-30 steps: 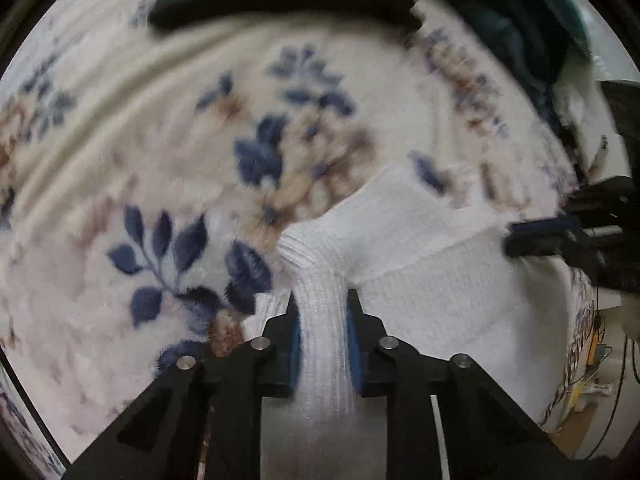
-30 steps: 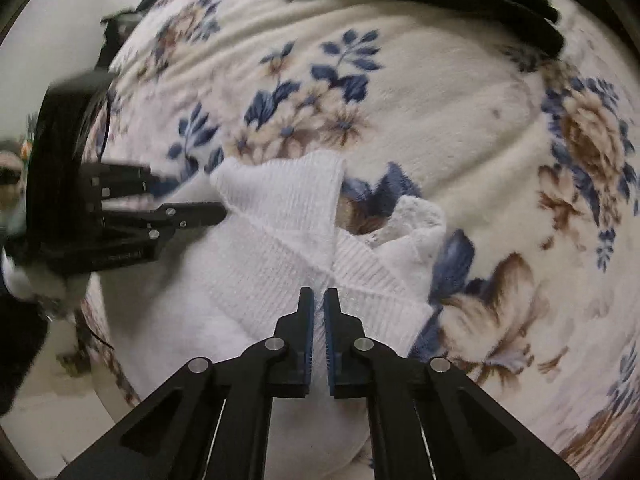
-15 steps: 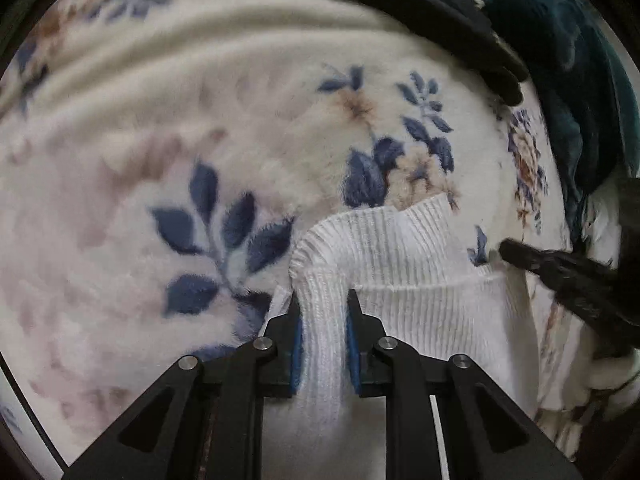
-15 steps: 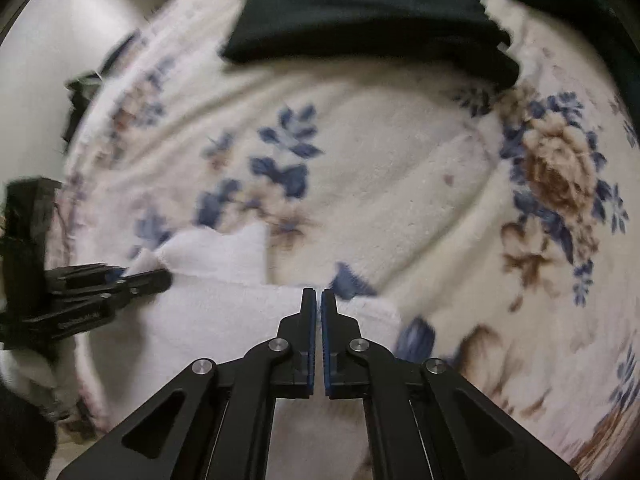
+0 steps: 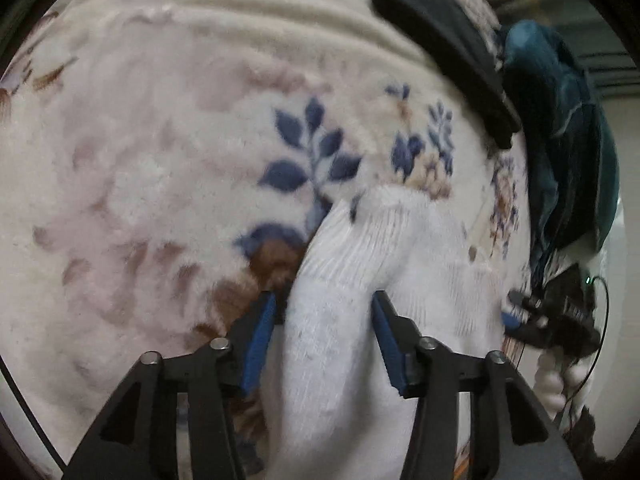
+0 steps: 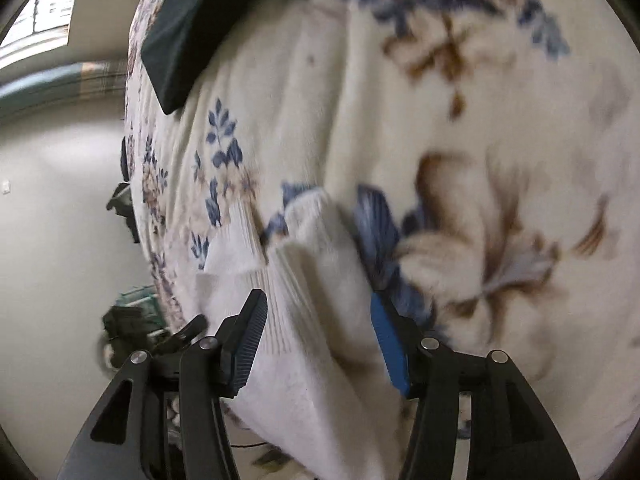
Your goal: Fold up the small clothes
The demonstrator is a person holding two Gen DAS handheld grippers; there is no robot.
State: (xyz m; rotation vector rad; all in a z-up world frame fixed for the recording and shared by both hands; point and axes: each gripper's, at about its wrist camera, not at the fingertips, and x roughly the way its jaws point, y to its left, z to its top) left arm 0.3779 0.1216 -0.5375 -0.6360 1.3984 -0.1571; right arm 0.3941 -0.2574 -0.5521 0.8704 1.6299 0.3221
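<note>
Folding is judged nearly done, since the white knit garment (image 5: 392,248) is laid doubled on the floral blanket (image 5: 160,160) and is straddled, ungripped, by the spread fingers of the left gripper (image 5: 324,336) and right gripper (image 6: 316,332).

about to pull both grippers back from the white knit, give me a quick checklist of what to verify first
1. Left gripper open: ok, pads spread either side of the white knit garment.
2. Right gripper open: ok, jaws wide.
3. Cloth free of the pads: cannot tell, knit lies between both pairs.
4. Garment resting on the floral blanket: ok.
5. Fold neat and edges aligned: cannot tell, blurred and partly hidden.
6. Black folded garment out of the way: ok, far edge.
</note>
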